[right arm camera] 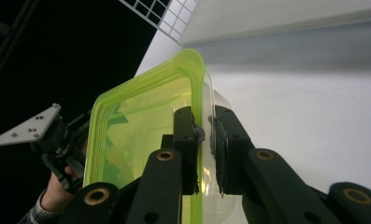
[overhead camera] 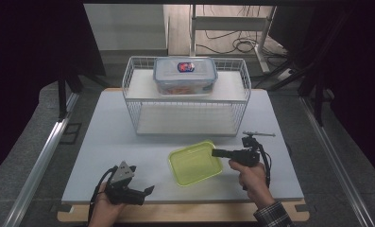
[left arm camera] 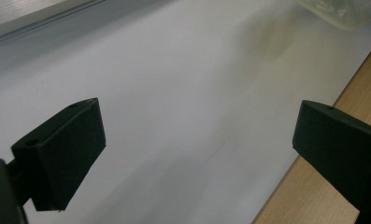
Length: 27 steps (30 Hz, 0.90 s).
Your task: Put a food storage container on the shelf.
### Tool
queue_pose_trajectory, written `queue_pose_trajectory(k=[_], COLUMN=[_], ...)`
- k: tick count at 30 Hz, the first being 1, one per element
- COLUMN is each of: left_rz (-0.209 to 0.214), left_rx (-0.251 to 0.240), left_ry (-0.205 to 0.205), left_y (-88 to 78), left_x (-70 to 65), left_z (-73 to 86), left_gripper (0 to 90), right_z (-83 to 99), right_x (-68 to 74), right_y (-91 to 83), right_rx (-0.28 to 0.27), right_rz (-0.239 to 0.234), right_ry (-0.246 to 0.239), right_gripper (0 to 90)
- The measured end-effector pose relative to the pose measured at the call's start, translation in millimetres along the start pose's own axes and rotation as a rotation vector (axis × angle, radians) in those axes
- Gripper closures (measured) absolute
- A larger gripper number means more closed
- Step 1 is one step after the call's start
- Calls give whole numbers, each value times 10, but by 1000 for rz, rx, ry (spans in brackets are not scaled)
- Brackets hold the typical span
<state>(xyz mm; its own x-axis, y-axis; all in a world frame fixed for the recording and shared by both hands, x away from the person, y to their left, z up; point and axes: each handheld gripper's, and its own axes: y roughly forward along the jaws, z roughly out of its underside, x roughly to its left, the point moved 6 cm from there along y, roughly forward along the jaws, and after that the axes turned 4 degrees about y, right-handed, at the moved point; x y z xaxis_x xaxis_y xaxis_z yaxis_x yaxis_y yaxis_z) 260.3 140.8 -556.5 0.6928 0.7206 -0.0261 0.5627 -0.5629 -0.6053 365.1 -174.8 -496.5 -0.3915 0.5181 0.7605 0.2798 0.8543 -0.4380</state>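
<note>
Right gripper (right arm camera: 204, 140) is clamped on the green box (overhead camera: 195, 162) rim, lifting it — next, likely carry it to the rack (overhead camera: 187, 97); left gripper (left arm camera: 197, 144) idle, jaws apart.

The wire basket (overhead camera: 187, 116) stands along the far edge of the table (overhead camera: 109, 137), open toward the person, and a lidded food box (overhead camera: 185, 75) takes the middle of its upper shelf. The lower shelf lies bare, so a gripper could pass straight in. A green container (overhead camera: 194, 163) sits near the front edge, right of middle; the table's left side and far right corner are open.
</note>
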Motion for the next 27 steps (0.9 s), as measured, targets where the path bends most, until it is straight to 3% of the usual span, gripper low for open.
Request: queue_pose_trajectory(k=[27], left_rz=[0], left_rx=[3], left_ry=[-1], left_y=[5], left_x=[1], left_z=[6], left_gripper=[25], right_z=[-429], right_x=[273], right_y=[-353], right_rx=[-107], right_rz=[-19], right_ry=[-32], right_gripper=[804])
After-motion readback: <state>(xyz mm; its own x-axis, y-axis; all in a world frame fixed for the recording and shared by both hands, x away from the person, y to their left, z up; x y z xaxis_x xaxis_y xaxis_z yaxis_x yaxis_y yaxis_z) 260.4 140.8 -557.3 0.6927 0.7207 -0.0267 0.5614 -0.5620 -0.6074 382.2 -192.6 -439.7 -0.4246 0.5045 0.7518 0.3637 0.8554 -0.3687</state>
